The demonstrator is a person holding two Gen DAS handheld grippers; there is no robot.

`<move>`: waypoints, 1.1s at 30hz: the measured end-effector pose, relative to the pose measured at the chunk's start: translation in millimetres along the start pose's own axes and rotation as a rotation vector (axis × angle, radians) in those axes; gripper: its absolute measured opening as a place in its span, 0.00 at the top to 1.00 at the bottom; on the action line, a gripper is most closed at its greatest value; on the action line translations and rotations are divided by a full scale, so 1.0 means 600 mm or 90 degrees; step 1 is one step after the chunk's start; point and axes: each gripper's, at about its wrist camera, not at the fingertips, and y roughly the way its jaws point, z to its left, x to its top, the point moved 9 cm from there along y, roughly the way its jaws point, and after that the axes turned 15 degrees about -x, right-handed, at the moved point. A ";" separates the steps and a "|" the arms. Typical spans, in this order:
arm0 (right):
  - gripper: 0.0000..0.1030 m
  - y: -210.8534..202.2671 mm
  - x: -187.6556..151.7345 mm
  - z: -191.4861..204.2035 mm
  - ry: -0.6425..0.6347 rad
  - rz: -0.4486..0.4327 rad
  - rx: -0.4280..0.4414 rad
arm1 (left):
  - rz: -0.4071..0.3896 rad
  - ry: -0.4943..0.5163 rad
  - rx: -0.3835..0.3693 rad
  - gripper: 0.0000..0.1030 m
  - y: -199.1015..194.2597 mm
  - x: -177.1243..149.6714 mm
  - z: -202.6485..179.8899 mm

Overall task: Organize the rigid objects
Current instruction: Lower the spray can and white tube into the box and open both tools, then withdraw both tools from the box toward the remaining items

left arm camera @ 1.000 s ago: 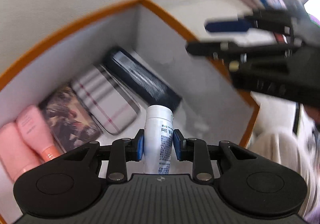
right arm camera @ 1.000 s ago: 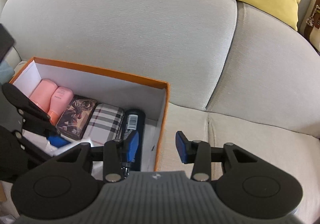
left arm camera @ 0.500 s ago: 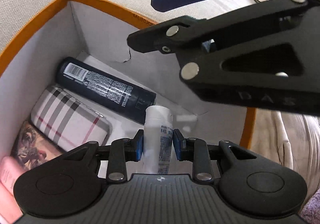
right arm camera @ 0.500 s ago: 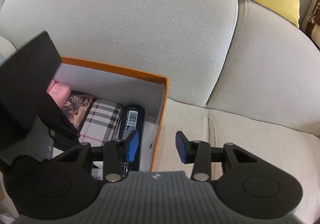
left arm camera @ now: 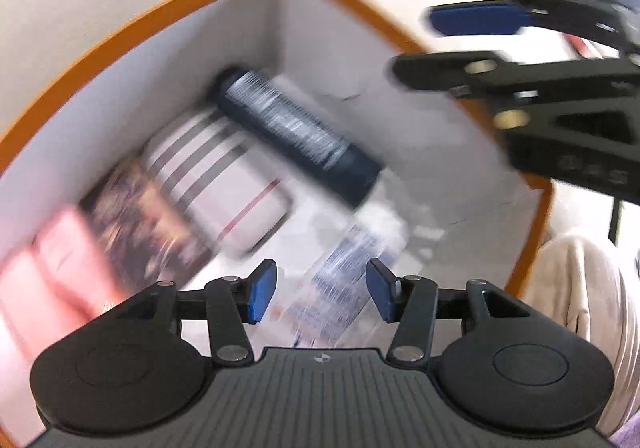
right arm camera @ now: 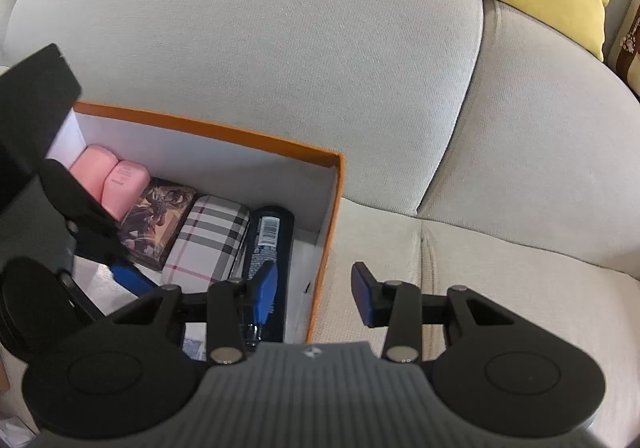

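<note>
Sofa cushions (right arm camera: 280,59) carry an orange-rimmed box (right arm camera: 208,126). Left gripper (left arm camera: 322,290) hangs over the box's open near end, fingers spread, nothing pinched. White tube (left arm camera: 344,280) lies between and just beyond them on the box floor, blurred, long axis running away and slightly rightward. Dark bottle (left arm camera: 296,135) lies just beyond it, plaid case (left arm camera: 224,175) to the left. Right gripper (right arm camera: 314,294) hovers over the box's right wall, fingers spread, empty. Left is nearer; box walls limit approach.
</note>
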 end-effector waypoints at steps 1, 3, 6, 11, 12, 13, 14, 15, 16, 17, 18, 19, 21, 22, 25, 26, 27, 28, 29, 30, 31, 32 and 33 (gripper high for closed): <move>0.59 -0.003 0.001 0.000 -0.001 -0.005 0.004 | 0.007 -0.034 0.009 0.41 -0.001 -0.011 0.010; 0.59 -0.010 0.003 0.001 -0.004 -0.012 0.008 | 0.021 -0.094 0.018 0.42 0.001 -0.030 0.027; 0.71 -0.019 0.007 0.006 -0.010 -0.019 0.023 | 0.032 -0.167 -0.006 0.44 0.013 -0.055 0.042; 0.81 -0.028 0.003 0.035 -0.039 0.018 0.086 | 0.027 -0.232 -0.025 0.55 0.033 -0.053 0.064; 0.81 -0.028 0.001 0.043 -0.048 0.032 0.103 | 0.026 -0.240 -0.025 0.59 0.035 -0.054 0.065; 0.82 -0.028 0.000 0.049 -0.055 0.044 0.113 | 0.024 -0.247 -0.026 0.59 0.036 -0.054 0.066; 0.83 -0.025 -0.003 0.055 -0.064 0.057 0.118 | 0.023 -0.252 -0.026 0.59 0.035 -0.050 0.068; 0.85 -0.021 -0.007 0.061 -0.078 0.069 0.121 | 0.024 -0.256 -0.027 0.61 0.036 -0.050 0.068; 0.85 -0.016 -0.011 0.067 -0.092 0.079 0.121 | 0.026 -0.259 -0.028 0.62 0.038 -0.049 0.069; 0.85 -0.014 -0.017 0.075 -0.108 0.091 0.124 | 0.029 -0.261 -0.029 0.63 0.040 -0.048 0.069; 0.86 -0.010 -0.023 0.083 -0.128 0.102 0.131 | 0.030 -0.264 -0.031 0.63 0.041 -0.047 0.069; 0.86 -0.008 -0.028 0.088 -0.141 0.109 0.135 | 0.030 -0.268 -0.034 0.64 0.043 -0.046 0.068; 0.88 0.000 -0.038 0.098 -0.168 0.131 0.138 | 0.025 -0.280 -0.048 0.66 0.045 -0.045 0.069; 0.89 0.004 -0.042 0.099 -0.178 0.139 0.136 | 0.022 -0.287 -0.055 0.66 0.047 -0.045 0.069; 0.89 0.011 -0.049 0.104 -0.218 0.148 0.130 | 0.012 -0.309 -0.082 0.68 0.051 -0.045 0.069; 0.89 0.014 -0.048 0.101 -0.223 0.148 0.124 | 0.009 -0.316 -0.092 0.68 0.054 -0.045 0.068; 0.89 0.016 -0.048 0.100 -0.225 0.148 0.120 | 0.007 -0.322 -0.097 0.68 0.056 -0.044 0.067; 0.89 0.018 -0.047 0.098 -0.224 0.149 0.120 | 0.004 -0.326 -0.102 0.68 0.058 -0.043 0.066; 0.89 0.019 -0.046 0.096 -0.220 0.150 0.119 | 0.001 -0.327 -0.108 0.69 0.061 -0.042 0.064; 0.89 0.020 -0.047 0.094 -0.217 0.151 0.117 | -0.003 -0.331 -0.116 0.69 0.063 -0.041 0.062; 0.89 0.020 -0.047 0.093 -0.216 0.151 0.115 | -0.006 -0.335 -0.122 0.69 0.064 -0.041 0.060; 0.89 0.021 -0.047 0.091 -0.216 0.152 0.115 | -0.007 -0.336 -0.117 0.69 0.065 -0.041 0.060; 0.89 0.021 -0.049 0.089 -0.215 0.152 0.114 | -0.008 -0.335 -0.113 0.69 0.066 -0.042 0.059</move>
